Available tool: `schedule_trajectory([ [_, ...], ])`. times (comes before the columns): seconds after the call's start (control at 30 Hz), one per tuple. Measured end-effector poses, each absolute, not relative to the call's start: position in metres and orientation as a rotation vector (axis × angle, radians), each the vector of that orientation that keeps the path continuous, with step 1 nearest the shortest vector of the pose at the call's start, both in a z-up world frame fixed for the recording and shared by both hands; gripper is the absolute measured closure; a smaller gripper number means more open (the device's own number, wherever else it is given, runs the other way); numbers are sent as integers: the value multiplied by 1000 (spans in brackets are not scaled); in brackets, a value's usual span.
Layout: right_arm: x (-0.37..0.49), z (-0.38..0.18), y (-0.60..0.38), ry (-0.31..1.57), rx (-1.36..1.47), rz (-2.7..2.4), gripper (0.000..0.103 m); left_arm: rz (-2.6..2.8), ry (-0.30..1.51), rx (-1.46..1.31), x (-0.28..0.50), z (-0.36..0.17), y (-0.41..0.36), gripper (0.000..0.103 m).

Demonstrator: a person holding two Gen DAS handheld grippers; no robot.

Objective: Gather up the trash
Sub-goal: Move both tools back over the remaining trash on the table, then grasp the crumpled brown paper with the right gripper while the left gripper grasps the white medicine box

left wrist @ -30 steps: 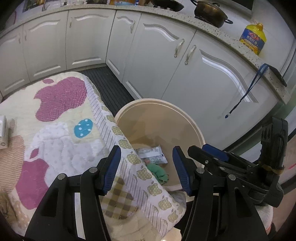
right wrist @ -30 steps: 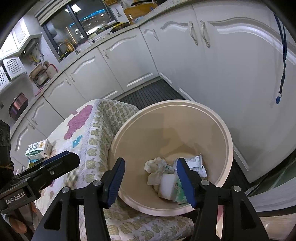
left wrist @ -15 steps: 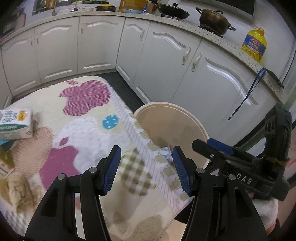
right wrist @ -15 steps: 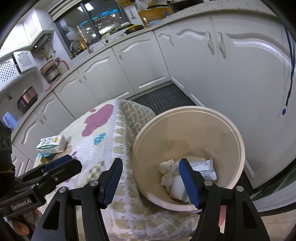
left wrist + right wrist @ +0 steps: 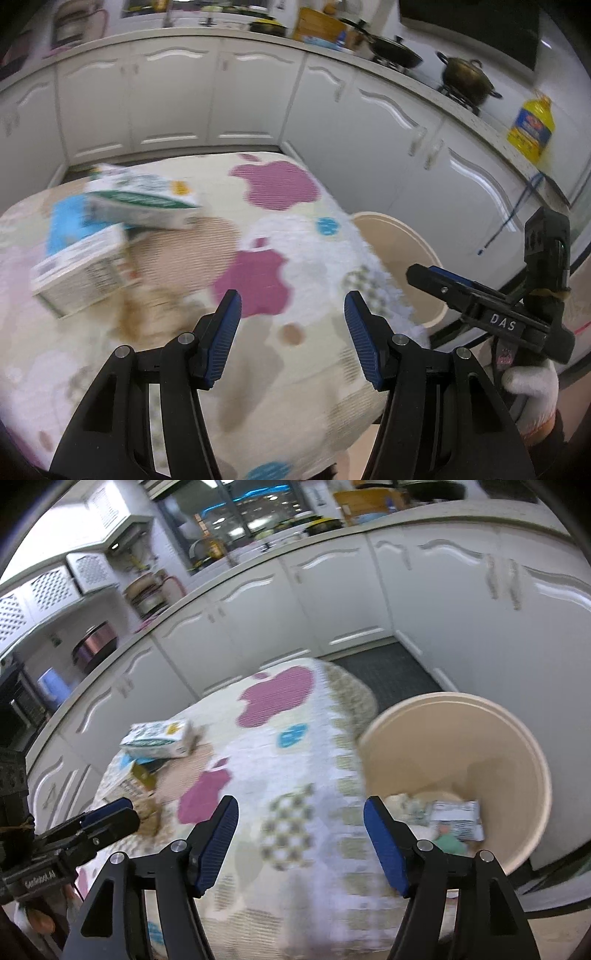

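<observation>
— Where does the left wrist view look from?
— Above the table, facing down and across it to the cabinets, close in.
— And the right?
— Nearer the bin, facing the same way — both share the table, the cartons and the bin.

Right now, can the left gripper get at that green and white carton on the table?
Probably yes. The left gripper is open and empty, above the tablecloth, and the green and white carton lies ahead to its left, leaning on a blue and white box. Nothing stands between them; the view is blurred.
</observation>
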State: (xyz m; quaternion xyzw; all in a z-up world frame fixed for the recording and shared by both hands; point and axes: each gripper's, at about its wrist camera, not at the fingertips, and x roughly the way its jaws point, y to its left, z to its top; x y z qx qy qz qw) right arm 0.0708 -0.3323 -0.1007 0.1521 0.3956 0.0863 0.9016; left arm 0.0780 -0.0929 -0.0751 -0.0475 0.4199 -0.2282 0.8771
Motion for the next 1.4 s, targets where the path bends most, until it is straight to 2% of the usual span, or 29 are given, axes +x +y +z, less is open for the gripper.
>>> schedule_trajectory([
  [0.07, 75, -102, -315, 830, 309, 230, 33, -439, 874, -114, 76, -74, -65, 46],
  [0.2, 82, -105, -278, 857, 289, 335, 33, -377, 864, -139, 75, -74, -15, 35],
  [0.5, 96, -116, -193, 896, 195, 541, 27, -273, 832, -210, 97, -80, 80, 34],
  [0.57, 99, -119, -175, 902, 164, 575, 26, -298, 816, -201, 100, -81, 87, 32],
  [0.67, 104, -125, -155, 907, 125, 613, 26, -338, 809, -146, 105, -84, 87, 24],
  [0.93, 133, -150, -124, 951, 125, 632, 26, -427, 839, 17, 132, -98, 72, 23],
  [1.13, 141, -157, -131, 955, 150, 619, 68, -466, 902, 12, 155, -119, 63, 23],
  [1.17, 140, -156, -133, 955, 150, 620, 70, -480, 906, 1, 156, -121, 61, 24],
  [1.23, 138, -154, -136, 951, 141, 621, 73, -494, 905, -18, 153, -123, 57, 27],
  [1.27, 138, -152, -137, 947, 130, 617, 73, -491, 905, -22, 151, -123, 56, 38],
  [1.3, 137, -150, -139, 941, 119, 613, 74, -484, 909, -23, 149, -123, 55, 52],
  [1.4, 130, -143, -156, 921, 110, 602, 74, -472, 928, -57, 137, -121, 53, 70],
])
